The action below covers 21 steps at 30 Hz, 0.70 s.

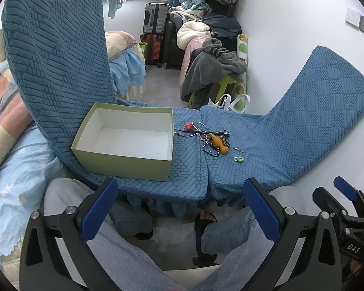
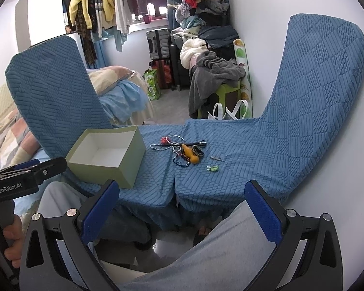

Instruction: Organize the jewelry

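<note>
An open, empty green box (image 1: pixel 123 140) with a white inside stands on the left blue-covered chair seat (image 1: pixel 182 169); it also shows in the right wrist view (image 2: pixel 106 155). A pile of jewelry (image 1: pixel 211 138) lies to its right: bead chains, a silver bangle (image 1: pixel 199 125), an orange pendant (image 1: pixel 219 143), a small green piece (image 1: pixel 239 159) and a thin pin (image 1: pixel 237 148). The same pile (image 2: pixel 184 151) shows in the right wrist view. My left gripper (image 1: pixel 180 208) is open and empty, held back over my lap. My right gripper (image 2: pixel 182 211) is open and empty too.
Two chairs with blue textured covers stand side by side, backs (image 1: pixel 55 48) (image 2: pixel 315 84) to left and right. A bed (image 1: pixel 12 145) is at the left. Behind are a green stool with grey clothes (image 1: pixel 213 72), suitcases (image 1: pixel 155 21) and a white wall (image 1: pixel 291 24).
</note>
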Available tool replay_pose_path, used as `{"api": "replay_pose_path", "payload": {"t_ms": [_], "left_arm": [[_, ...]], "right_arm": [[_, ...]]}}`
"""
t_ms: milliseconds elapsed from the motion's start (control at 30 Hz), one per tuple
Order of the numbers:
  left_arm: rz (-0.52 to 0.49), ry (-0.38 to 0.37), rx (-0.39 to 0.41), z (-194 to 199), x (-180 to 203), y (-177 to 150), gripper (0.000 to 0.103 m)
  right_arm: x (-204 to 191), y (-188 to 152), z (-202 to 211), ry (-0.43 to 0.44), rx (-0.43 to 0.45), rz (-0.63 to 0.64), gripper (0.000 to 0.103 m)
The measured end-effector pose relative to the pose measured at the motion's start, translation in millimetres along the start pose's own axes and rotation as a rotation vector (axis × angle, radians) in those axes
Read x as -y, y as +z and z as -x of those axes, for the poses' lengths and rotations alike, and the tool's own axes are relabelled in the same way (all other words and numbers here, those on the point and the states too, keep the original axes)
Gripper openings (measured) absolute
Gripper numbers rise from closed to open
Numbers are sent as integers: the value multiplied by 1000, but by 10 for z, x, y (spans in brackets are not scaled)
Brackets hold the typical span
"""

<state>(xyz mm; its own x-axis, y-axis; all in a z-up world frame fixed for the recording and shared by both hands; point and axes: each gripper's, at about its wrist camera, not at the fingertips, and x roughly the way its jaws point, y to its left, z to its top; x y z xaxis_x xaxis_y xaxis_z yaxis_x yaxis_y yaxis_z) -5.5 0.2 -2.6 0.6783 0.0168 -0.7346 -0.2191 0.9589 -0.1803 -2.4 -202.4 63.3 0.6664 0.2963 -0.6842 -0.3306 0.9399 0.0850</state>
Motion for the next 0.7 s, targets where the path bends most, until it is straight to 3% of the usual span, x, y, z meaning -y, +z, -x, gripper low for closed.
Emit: {"api": "replay_pose_path", "payload": {"t_ms": [700], "left_arm": [[26,0,-6,-20,-60,14,102]], "right_arm": [[5,-3,-25,19,-3,-19,103]]}}
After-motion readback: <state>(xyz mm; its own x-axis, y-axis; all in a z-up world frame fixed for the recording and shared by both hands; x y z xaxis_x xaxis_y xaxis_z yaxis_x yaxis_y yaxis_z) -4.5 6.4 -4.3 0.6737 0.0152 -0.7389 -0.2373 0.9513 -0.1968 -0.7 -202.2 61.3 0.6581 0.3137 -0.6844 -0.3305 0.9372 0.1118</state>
